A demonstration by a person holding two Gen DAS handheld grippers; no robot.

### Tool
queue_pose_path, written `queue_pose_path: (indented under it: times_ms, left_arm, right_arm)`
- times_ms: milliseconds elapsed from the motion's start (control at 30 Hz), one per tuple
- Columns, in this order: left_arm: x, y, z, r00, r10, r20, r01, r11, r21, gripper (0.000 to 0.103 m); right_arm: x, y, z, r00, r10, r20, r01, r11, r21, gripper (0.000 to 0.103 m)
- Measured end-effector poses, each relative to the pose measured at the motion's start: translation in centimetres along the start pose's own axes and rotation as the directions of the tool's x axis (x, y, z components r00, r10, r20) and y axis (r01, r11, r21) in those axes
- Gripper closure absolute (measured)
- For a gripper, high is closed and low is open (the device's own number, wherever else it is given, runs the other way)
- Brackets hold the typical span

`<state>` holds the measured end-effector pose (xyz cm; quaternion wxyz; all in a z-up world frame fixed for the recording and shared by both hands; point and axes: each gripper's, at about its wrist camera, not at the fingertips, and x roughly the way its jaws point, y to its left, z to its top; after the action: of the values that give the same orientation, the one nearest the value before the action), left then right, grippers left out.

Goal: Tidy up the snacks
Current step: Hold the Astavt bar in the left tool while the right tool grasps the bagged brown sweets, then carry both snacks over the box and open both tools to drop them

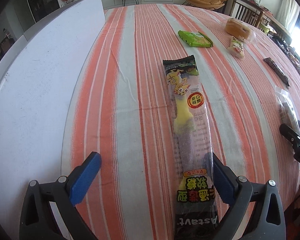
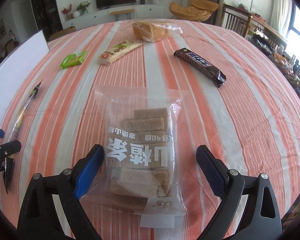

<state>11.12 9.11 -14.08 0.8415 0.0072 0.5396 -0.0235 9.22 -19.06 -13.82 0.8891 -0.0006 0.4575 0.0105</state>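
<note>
While the left gripper [image 1: 156,172] hangs low over the tabletop [image 1: 130,80], its jaws stand wide apart, and the gummy pack [image 1: 188,132] lies lengthwise between them, hard against the right pad and well clear of the left. This long, thin pack looks light and floppy, with slick film; a hold across its middle, not the crimped ends, should keep it from drooping. At 10 o'clock a white board [image 1: 40,80] lies along the edge. Toward 1 o'clock sit a green packet [image 1: 194,39], a cream bar [image 1: 237,48] and a bread bag [image 1: 238,29].

From the right wrist, the right gripper [image 2: 150,166] is likewise spread open, straddling a clear hawthorn bag [image 2: 144,148] that touches the left pad only. Its stiff strips give the loose film some body, so pinching across the filled part seems safer than the empty top flap. A chocolate bar [image 2: 200,66] lies at 1 o'clock.
</note>
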Motion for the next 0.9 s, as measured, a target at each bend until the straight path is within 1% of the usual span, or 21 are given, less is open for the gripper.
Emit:
queue_pose_path:
  times_ms: [100, 167, 233, 333, 367, 400, 433, 467, 500, 533, 600, 667, 733, 767, 833, 867, 900]
  left_arm:
    - [0.1, 0.0, 0.3, 1.000, -0.002, 0.001, 0.002, 1.000, -0.013, 0.002]
    - [0.4, -0.8, 0.5, 1.000, 0.007, 0.004, -0.007, 1.000, 0.012, 0.001]
    - [0.5, -1.9, 0.9, 1.000, -0.008, 0.012, 0.008, 0.999, 0.051, 0.001]
    - [0.6, -3.1, 1.3, 1.000, -0.020, 0.005, 0.019, 0.996, 0.090, 0.003]
    - [0.4, -3.2, 1.2, 0.999, -0.040, 0.011, 0.038, 0.995, 0.092, 0.013]
    - [-0.1, -3.2, 1.1, 0.998, -0.041, 0.037, 0.037, 0.995, 0.097, 0.037]
    - [-0.6, -3.1, 1.0, 0.997, -0.048, 0.064, 0.041, 0.994, 0.106, 0.057]
    - [-0.8, -3.0, 1.0, 0.997, -0.048, 0.066, 0.040, 0.993, 0.113, 0.080]
    - [-0.9, -2.6, 1.0, 0.996, -0.059, 0.062, 0.053, 0.993, 0.106, 0.084]
    - [-1.1, -2.1, 0.9, 0.994, -0.082, 0.068, 0.076, 0.994, 0.083, 0.084]
    - [-1.5, -1.1, 0.6, 0.988, -0.130, 0.078, 0.128, 0.991, 0.040, 0.090]
    - [-2.3, -0.3, 0.1, 0.980, -0.178, 0.092, 0.179, 0.984, -0.001, 0.090]
    - [-3.5, 0.0, -0.3, 0.967, -0.229, 0.115, 0.234, 0.972, -0.030, 0.090]
    - [-4.0, 0.1, -0.5, 0.962, -0.243, 0.127, 0.249, 0.968, -0.037, 0.090]
    - [-4.9, 0.2, -0.7, 0.955, -0.257, 0.146, 0.266, 0.963, -0.044, 0.090]
    - [-5.2, 0.3, -0.7, 0.951, -0.268, 0.152, 0.278, 0.959, -0.050, 0.090]
    - [-5.6, 0.6, -0.8, 0.946, -0.284, 0.156, 0.296, 0.953, -0.061, 0.090]
  right_arm:
    - [0.0, 0.1, 0.1, 1.000, -0.002, -0.002, 0.002, 1.000, 0.002, 0.007]
    - [0.1, 0.1, 0.3, 1.000, -0.003, -0.017, 0.003, 1.000, 0.003, 0.007]
    - [0.4, 0.2, 1.0, 0.998, 0.001, -0.066, -0.001, 1.000, -0.002, 0.007]
    - [1.3, 0.6, 2.5, 0.987, 0.019, -0.157, -0.025, 0.999, -0.034, 0.008]
    - [1.6, 0.7, 2.8, 0.985, 0.031, -0.172, -0.041, 0.998, -0.051, 0.008]
    - [1.7, 0.7, 3.1, 0.984, 0.037, -0.174, -0.048, 0.997, -0.062, 0.011]
    - [1.6, 0.3, 3.2, 0.985, 0.032, -0.171, -0.042, 0.997, -0.058, 0.022]
    - [1.2, -0.1, 3.3, 0.984, 0.062, -0.164, -0.069, 0.997, -0.039, 0.033]
    - [0.6, -0.7, 3.5, 0.981, 0.099, -0.167, -0.100, 0.995, -0.001, 0.051]
    - [0.0, -1.5, 3.7, 0.977, 0.136, -0.166, -0.129, 0.990, 0.049, 0.053]
    - [-1.3, -2.9, 3.7, 0.961, 0.240, -0.136, -0.218, 0.963, 0.157, 0.053]
    - [-2.9, -3.9, 3.5, 0.938, 0.339, -0.076, -0.312, 0.919, 0.240, 0.053]
    - [-3.9, -4.5, 3.1, 0.910, 0.413, -0.020, -0.390, 0.873, 0.293, 0.053]
    - [-3.8, -4.7, 2.9, 0.903, 0.430, -0.017, -0.404, 0.861, 0.309, 0.053]
    - [-3.1, -4.5, 2.2, 0.908, 0.417, -0.050, -0.379, 0.865, 0.329, 0.053]
    - [-2.8, -4.6, 1.9, 0.905, 0.421, -0.056, -0.377, 0.857, 0.350, 0.053]
    - [-2.6, -4.8, 1.4, 0.895, 0.443, -0.050, -0.394, 0.838, 0.378, 0.053]
